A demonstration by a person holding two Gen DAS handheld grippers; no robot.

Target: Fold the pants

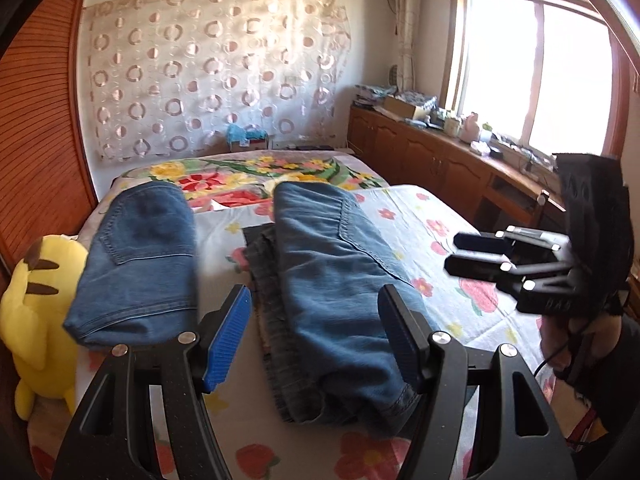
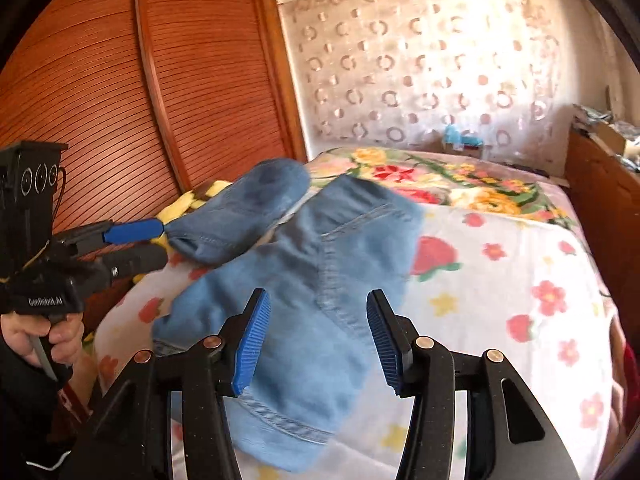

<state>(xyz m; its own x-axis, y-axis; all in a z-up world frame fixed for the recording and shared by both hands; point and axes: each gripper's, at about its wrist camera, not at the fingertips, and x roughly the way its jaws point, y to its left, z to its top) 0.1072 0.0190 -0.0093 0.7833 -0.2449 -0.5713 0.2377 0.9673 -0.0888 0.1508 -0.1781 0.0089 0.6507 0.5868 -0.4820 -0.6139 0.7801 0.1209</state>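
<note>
The pants (image 1: 340, 292) are blue denim and lie on the flower-print bedspread (image 1: 432, 216), already doubled over into a thick bundle running from the near edge of the bed toward its middle; a darker grey fabric layer (image 1: 266, 280) shows along its left side. A second folded denim piece (image 1: 138, 256) rests well apart to the left, beside a yellow plush toy (image 1: 36, 316). Denim of this kind is judged moderately heavy, limp and not slippery; it should hold a crease but sag if lifted from one point. The stitched hem or a seam edge at the near end is probably the firmest place to grip. The left gripper (image 1: 316, 336) hovers over the near end of the bundle, jaws spread wide and holding nothing. The right gripper (image 2: 316, 340) is likewise spread and empty above the cloth, pointing along the bed.
</note>
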